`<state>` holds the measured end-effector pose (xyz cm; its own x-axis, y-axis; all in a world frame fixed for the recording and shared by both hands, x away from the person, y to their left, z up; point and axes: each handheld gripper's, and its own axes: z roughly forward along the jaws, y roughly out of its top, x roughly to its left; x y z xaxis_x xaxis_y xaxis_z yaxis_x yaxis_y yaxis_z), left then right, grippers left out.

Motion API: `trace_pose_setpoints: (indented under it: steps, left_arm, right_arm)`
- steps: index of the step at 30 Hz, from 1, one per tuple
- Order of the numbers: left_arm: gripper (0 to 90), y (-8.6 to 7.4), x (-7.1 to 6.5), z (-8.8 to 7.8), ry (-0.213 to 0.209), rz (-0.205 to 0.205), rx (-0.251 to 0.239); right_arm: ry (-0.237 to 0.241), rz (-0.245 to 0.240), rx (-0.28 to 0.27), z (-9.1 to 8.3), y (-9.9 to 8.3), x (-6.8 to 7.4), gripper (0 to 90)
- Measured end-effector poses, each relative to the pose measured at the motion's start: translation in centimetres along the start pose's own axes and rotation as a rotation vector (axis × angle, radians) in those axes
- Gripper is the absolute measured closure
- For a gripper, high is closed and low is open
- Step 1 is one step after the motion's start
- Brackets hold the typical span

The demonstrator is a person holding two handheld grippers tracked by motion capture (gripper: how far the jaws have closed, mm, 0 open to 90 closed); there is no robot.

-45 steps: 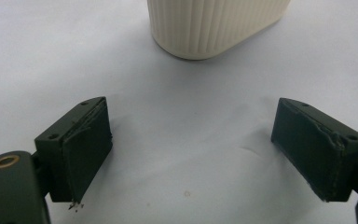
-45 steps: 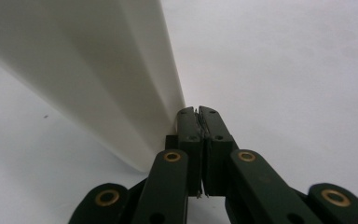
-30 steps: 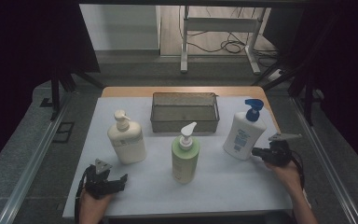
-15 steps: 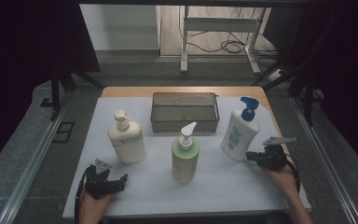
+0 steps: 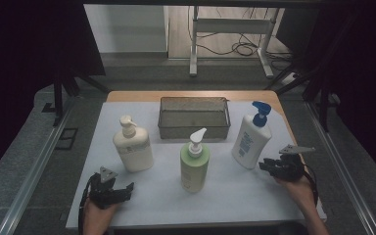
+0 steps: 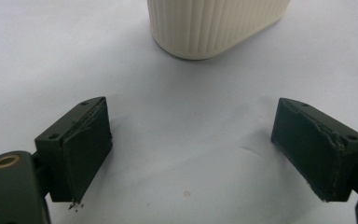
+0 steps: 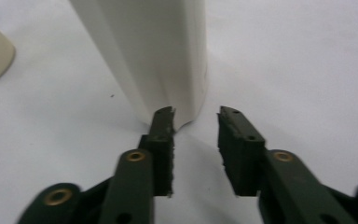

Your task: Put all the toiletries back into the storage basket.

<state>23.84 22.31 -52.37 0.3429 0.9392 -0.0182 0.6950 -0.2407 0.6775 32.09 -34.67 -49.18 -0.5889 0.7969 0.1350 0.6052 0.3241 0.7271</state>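
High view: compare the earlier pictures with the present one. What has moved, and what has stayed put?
The right hand-held gripper has edged toward the blue-capped bottle, and its jaws have just been opening; nothing is between them yet, the bottle's base standing just ahead. The left hand-held gripper stayed open in place. The cream bottle, green bottle and wire basket have not moved.

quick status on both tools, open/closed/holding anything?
Left tool: open wide, nothing between its jaws, near the cream bottle.
Right tool: jaws have just been opening, partly open, nothing held, at the foot of the blue-pump bottle.
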Motion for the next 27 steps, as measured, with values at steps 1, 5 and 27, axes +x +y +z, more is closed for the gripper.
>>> trace_pose_setpoints:
  steps: [1, 5, 27]
  left_arm:
    - [11.9, 0.0, 0.0, 0.0, 0.0, -0.002, -0.002]
    - [11.9, 0.0, 0.0, 0.0, 0.0, -0.001, -0.001]
    - [11.9, 0.0, 0.0, 0.0, 0.0, 0.0, 0.0]
  right_arm:
    - [-0.003, -0.003, -0.003, -0.2, 0.0, 0.1, 58.6]
    - [-0.019, -0.023, -0.012, -0.8, 0.3, 0.8, 48.9]
    - [-0.048, -0.077, -0.079, -3.1, 4.2, 3.1, 19.5]
